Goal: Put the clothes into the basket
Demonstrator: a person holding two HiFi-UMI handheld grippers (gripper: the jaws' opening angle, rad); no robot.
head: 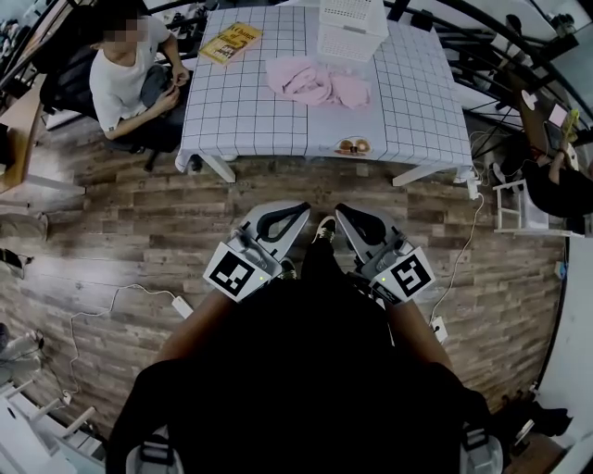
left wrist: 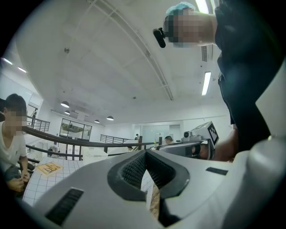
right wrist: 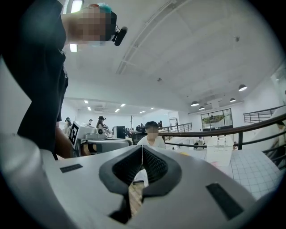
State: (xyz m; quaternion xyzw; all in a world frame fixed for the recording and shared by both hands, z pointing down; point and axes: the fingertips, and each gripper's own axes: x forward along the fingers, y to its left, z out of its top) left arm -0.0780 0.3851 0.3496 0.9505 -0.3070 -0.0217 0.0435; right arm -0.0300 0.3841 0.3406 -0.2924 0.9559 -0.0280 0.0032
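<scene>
Checked table (head: 241,111) ahead holds the pink clothes (head: 315,81) just beside the basket (head: 350,28), soft and light, so pinch a raised fold; your left gripper (head: 298,211) and right gripper (head: 343,213) are both pressed together, empty

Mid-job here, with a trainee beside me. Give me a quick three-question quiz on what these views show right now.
1. True or false: the pink clothes already lie in the white basket.
2. Which lies on the checked table near the seated person? A) yellow book B) kettle C) shoe
3. Fill in: the left gripper and right gripper are both ____, with nothing between the jaws.
Key: 1 false, they lie on the table, on the near side of the basket. 2 A. 3 shut.
</scene>
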